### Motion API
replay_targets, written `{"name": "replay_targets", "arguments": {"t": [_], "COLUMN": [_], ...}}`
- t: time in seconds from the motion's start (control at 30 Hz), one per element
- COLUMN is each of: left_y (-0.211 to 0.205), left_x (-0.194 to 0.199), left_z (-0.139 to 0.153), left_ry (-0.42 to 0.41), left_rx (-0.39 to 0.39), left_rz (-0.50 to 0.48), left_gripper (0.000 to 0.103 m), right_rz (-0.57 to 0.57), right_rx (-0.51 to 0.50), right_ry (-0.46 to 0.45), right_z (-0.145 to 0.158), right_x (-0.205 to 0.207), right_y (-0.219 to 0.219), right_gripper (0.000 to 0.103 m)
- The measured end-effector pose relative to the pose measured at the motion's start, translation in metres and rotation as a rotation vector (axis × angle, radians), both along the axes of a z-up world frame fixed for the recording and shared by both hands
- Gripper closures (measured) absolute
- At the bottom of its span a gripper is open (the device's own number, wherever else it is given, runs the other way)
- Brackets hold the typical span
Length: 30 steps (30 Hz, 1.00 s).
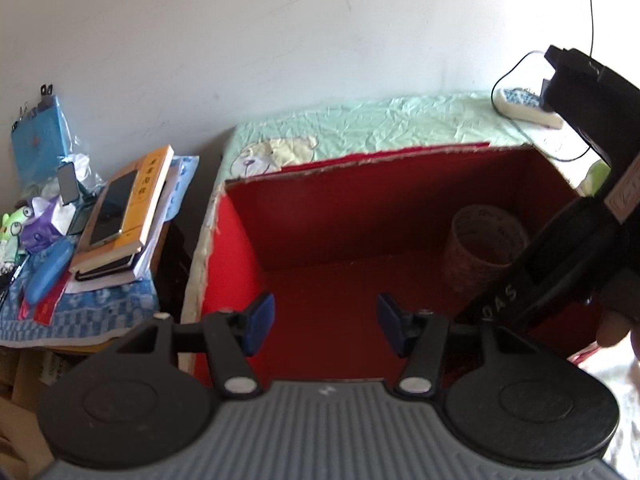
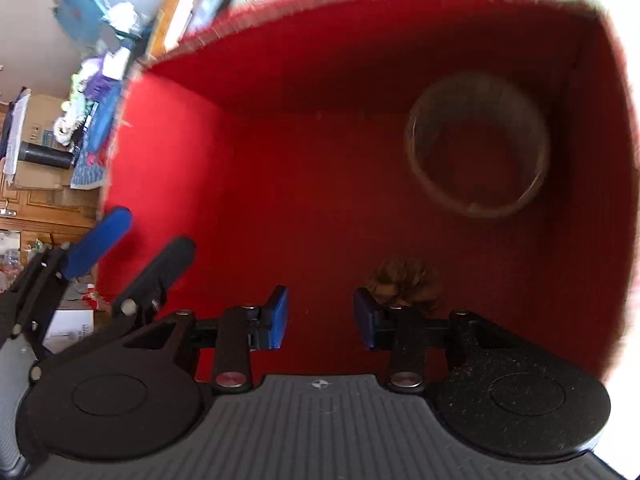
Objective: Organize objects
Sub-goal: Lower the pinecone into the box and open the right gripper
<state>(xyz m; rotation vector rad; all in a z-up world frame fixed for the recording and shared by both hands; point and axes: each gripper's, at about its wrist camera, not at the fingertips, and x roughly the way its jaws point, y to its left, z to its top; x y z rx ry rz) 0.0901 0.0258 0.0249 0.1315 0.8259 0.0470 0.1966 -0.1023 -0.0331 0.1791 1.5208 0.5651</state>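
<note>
Placing step, by the look: both hand-held grippers, left (image 1: 326, 322) and right (image 2: 320, 316), over open red-lined cardboard box (image 2: 180, 160), jaws apart, empty. Inside: woven round basket (image 2: 478, 144), brown fluffy clump (image 2: 404, 280). Next, probably fetching another item.

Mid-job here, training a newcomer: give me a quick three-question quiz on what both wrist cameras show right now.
1. True or false: the left hand-held gripper is clamped on an object.
2. Multiple choice: where does the roll of tape lie? A) on the stack of books B) inside the red box C) on the green cloth
3. Fill in: on top of the yellow book lies a ____.

Key:
1. False; nothing sits between its blue pads.
2. B; it lies on the red box floor, near the right wall.
3. Phone.
</note>
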Motion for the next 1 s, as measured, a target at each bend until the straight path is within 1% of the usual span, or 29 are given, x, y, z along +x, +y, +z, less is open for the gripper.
{"name": "replay_targets", "arguments": {"t": [0.03,0.1,0.17,0.23,0.3,0.33,0.37,0.4,0.47,0.53,0.73,0.83,0.87,1.0], "left_y": [-0.001,-0.001,-0.005,-0.009,-0.017,-0.019,-0.022,-0.023,-0.021,-0.019,-0.022,-0.02,-0.02,-0.021], "left_x": [0.006,0.005,0.005,0.009,0.011,0.014,0.017,0.019,0.022,0.024,0.024,0.024,0.024,0.022], "left_z": [-0.006,-0.009,-0.01,-0.013,-0.013,-0.015,-0.016,-0.017,-0.019,-0.02,-0.023,-0.022,-0.022,-0.02], "left_ry": [0.015,0.042,0.056,0.066,0.078,0.081,0.085,0.09,0.102,0.115,0.127,0.134,0.134,0.127], "left_rx": [0.0,-0.012,-0.01,-0.02,-0.025,-0.013,0.001,0.007,-0.006,-0.018,-0.016,-0.035,-0.038,-0.044], "left_rz": [-0.001,-0.012,-0.027,-0.045,-0.066,-0.068,-0.07,-0.07,-0.067,-0.063,-0.066,-0.063,-0.061,-0.055], "left_gripper": [0.044,0.044,0.044,0.044,0.045,0.045,0.045,0.045,0.045,0.045,0.044,0.043,0.042,0.037], "right_rz": [-0.006,-0.013,-0.034,-0.026,-0.022,-0.018,-0.017,-0.016,-0.027,-0.045,-0.07,-0.091,-0.094,-0.111], "right_rx": [-0.011,-0.046,-0.105,-0.145,-0.139,-0.157,-0.187,-0.194,-0.188,-0.185,-0.197,-0.203,-0.205,-0.21], "right_ry": [0.014,0.021,-0.009,-0.037,-0.039,-0.051,-0.075,-0.087,-0.101,-0.13,-0.227,-0.273,-0.29,-0.333], "right_z": [-0.004,-0.006,-0.003,0.001,0.006,0.009,0.013,0.015,0.019,0.026,0.044,0.051,0.053,0.063], "right_x": [0.0,-0.002,-0.001,-0.001,-0.002,-0.004,-0.006,-0.007,-0.009,-0.014,-0.029,-0.037,-0.041,-0.051], "right_y": [0.0,-0.007,-0.014,-0.019,-0.023,-0.023,-0.023,-0.024,-0.027,-0.034,-0.039,-0.049,-0.057,-0.067], "right_gripper": [0.066,0.067,0.067,0.067,0.068,0.068,0.07,0.072,0.074,0.073,0.072,0.073,0.073,0.075]}}
